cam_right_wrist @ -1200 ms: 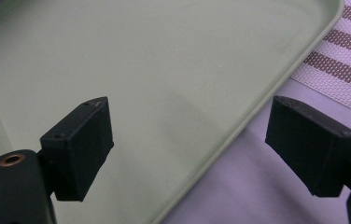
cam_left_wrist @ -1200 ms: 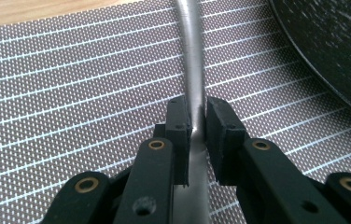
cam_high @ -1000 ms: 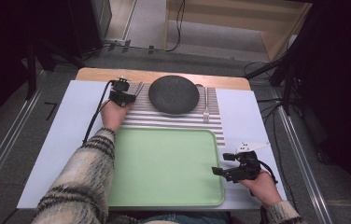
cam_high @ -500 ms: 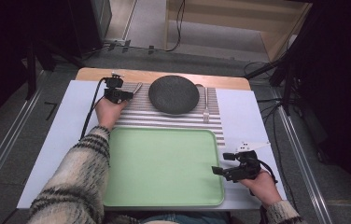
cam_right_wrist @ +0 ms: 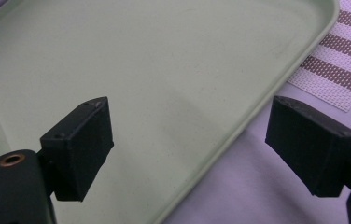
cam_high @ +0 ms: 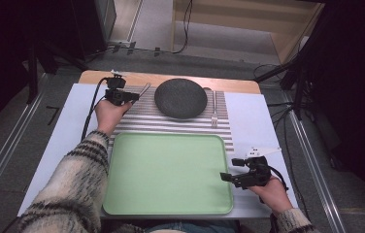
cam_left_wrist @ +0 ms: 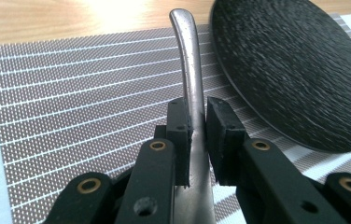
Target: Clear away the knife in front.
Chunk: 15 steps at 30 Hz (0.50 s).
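**Left claw grips a metal utensil handle beside the dark plate**

In the high view, the left claw (cam_high: 131, 96) sits at the far left of the striped placemat (cam_high: 180, 124), with a slim metal utensil (cam_high: 143, 89) reaching from it toward the far edge of the worktop (cam_high: 69, 121). At that size it is a thin silver streak, and whether it is a knife or a spoon cannot be told. The left gripper view shows the hold closely: the left claw (cam_left_wrist: 197, 123) is nearly closed, its two black pads pressed on either side of the utensil's handle (cam_left_wrist: 188, 70). The long axis of the handle runs straight away from the camera, along the line of the jaws, and its rounded tip curves up and points at the wooden far strip of the worktop. The business end lies hidden below the jaws. Just right of the handle is the dark round plate (cam_left_wrist: 295, 70), its textured rim close by but apart from the metal.

Further right in the high view, a fork (cam_high: 214, 109) lies on the placemat beyond the plate (cam_high: 180, 98), its long axis running near to far.

The green tray (cam_high: 171, 174) fills the near middle. At its right corner the right claw (cam_high: 229, 177) hovers; the right gripper view shows the right claw (cam_right_wrist: 190, 149) wide open with nothing held, one pad over the tray (cam_right_wrist: 164, 70), the other over the worktop beyond its rim.
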### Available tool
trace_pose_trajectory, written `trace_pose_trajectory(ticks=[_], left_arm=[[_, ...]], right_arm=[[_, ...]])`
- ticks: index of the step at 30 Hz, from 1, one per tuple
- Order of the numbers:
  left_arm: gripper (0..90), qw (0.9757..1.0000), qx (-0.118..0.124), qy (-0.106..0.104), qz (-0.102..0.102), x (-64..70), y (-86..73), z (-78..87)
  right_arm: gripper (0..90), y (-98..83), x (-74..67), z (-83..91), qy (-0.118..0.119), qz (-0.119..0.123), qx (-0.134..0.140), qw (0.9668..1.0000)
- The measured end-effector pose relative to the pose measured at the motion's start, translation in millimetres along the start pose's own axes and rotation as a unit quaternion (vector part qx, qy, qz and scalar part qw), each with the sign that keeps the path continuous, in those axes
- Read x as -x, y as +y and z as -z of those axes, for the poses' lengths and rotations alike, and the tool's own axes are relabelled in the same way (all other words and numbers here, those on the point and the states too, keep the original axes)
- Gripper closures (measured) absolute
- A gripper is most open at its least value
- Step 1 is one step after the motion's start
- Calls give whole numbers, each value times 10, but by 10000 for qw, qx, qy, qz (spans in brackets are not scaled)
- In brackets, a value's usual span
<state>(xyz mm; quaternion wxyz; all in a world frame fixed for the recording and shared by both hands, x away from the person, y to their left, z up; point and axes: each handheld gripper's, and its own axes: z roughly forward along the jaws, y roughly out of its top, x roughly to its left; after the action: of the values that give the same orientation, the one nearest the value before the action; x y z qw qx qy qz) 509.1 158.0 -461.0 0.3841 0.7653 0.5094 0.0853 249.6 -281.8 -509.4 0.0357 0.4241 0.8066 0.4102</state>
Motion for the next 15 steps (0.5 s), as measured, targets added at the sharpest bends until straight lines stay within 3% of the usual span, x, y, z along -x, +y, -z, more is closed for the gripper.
trace_pose_trajectory(ticks=[9,15], left_arm=[[809,9989,-30,-419,-183,154,-19,140],[809,9977,-76,-586,-337,241,-66,189]], right_arm=[[128,15,2,-13,10,29,3,10000],[128,28,1,-25,32,50,-2,10000]])
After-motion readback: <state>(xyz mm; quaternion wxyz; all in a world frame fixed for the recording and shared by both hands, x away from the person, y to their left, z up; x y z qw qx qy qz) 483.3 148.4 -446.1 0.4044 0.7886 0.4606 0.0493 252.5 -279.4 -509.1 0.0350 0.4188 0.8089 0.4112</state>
